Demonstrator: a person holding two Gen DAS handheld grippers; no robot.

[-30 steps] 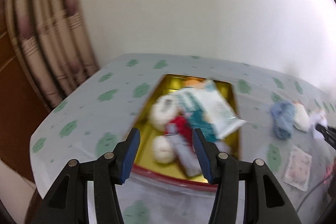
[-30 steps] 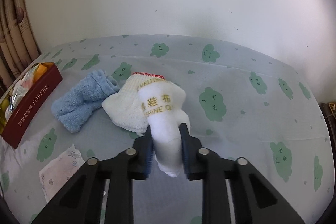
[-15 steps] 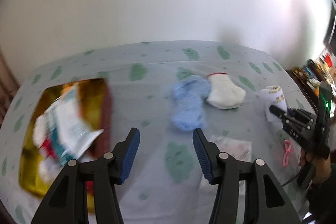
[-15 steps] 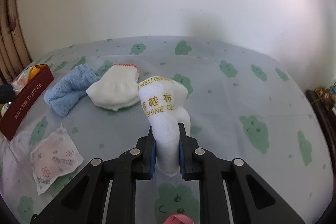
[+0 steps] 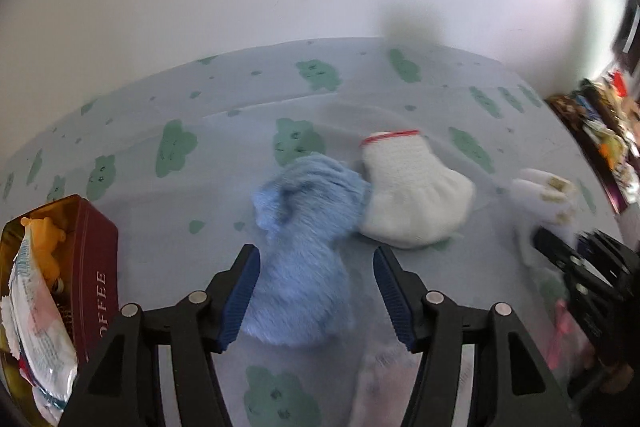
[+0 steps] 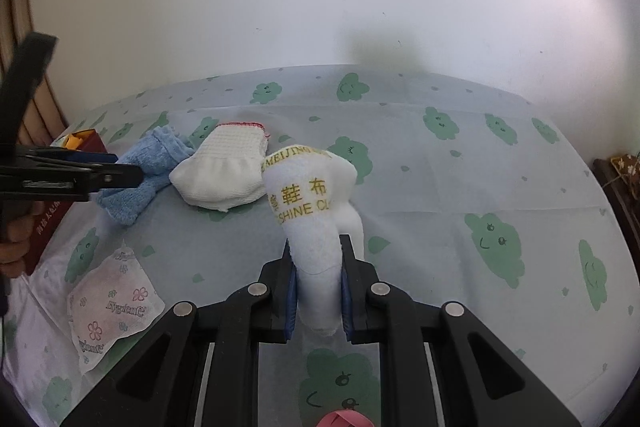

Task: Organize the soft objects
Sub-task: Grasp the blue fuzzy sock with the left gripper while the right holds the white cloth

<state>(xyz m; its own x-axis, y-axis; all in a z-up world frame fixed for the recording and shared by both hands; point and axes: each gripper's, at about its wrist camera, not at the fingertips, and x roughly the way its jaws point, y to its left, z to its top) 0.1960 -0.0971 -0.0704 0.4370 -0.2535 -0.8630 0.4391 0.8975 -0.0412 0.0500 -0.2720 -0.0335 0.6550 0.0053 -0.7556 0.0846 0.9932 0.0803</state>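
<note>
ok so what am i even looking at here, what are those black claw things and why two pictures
No robot here: a person holds a two-finger tool in each hand, and each tool has a wide-angle camera looking along its fingers. So each picture comes from one tool.

The left-hand view shows the open left gripper over a blue fluffy cloth, not gripping it. Beside the cloth lies a white knitted piece, and at the left edge a red tin holding packets and an orange toy.

The right-hand view shows the right gripper shut on a white shoe-shine cloth with gold lettering. A flowered packet lies on the cloud-patterned tablecloth.
</note>
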